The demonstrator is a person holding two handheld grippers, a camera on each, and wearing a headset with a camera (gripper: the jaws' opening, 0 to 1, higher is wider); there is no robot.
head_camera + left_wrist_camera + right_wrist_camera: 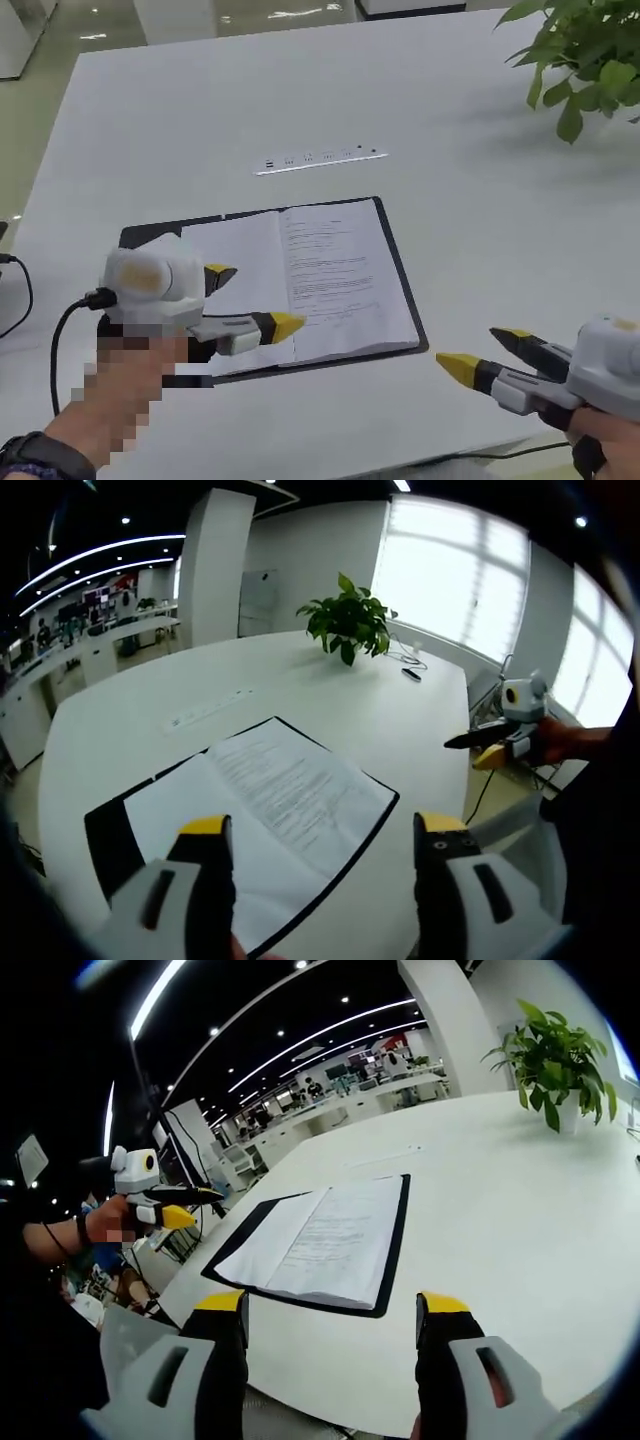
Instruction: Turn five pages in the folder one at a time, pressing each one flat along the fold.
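my left gripper jaws spread, over left half of folder | my right gripper jaws spread, just off right page, nearer its edge | fold runs away from me

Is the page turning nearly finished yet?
Hard to say. The folder lies open with its pages flat, but nothing shows how many were turned. The left gripper, over the left page, and the right gripper, beside the folder, are both open and empty. No page is being lifted.
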